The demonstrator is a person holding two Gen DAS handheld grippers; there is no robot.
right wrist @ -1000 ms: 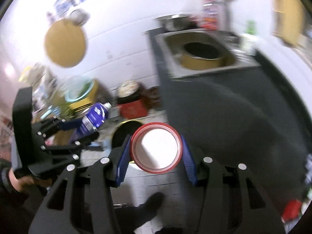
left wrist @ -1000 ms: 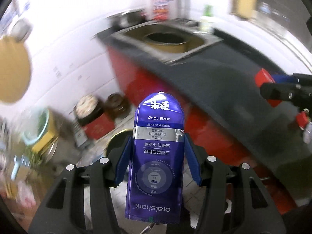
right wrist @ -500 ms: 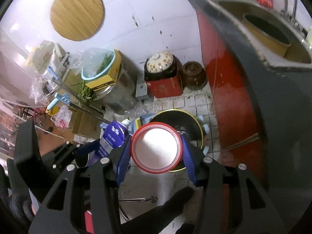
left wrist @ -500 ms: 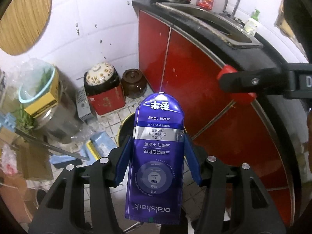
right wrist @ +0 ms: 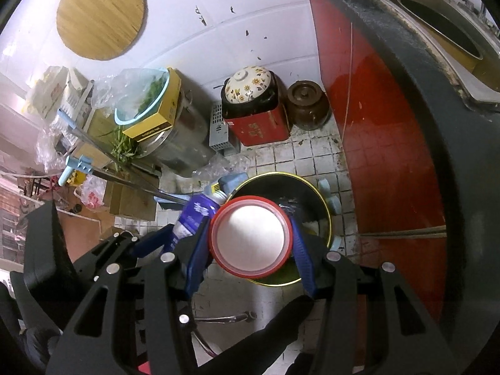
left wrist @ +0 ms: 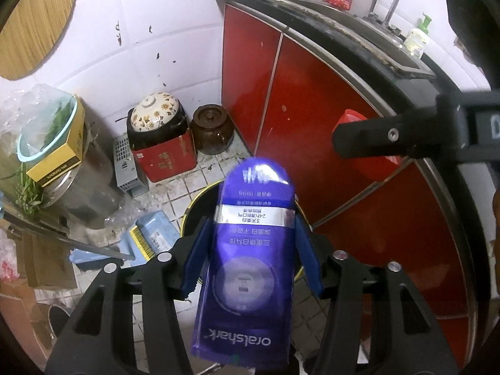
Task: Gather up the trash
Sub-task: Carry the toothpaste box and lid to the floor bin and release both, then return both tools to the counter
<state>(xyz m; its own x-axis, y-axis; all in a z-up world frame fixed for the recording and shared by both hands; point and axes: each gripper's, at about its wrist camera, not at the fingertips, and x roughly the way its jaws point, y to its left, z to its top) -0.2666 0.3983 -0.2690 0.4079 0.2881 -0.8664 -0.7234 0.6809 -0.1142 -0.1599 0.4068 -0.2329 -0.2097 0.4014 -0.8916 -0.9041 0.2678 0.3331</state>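
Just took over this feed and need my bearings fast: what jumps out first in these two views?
The purple toothpaste tube fills the left wrist view, standing between the left gripper's blue fingers. In the right wrist view the right gripper holds a red-rimmed cup, mouth toward the camera. Both hang over the round yellow-rimmed bin on the tiled floor beside the red cabinet.

grimy white-tiled floor under yellow-rimmed bin, brown crock, red box

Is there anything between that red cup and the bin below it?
Nothing visible does. The red cup, held in the right tool, hangs over the open bin on the floor. The toothpaste tube in the left tool sits off to its side, not underneath.
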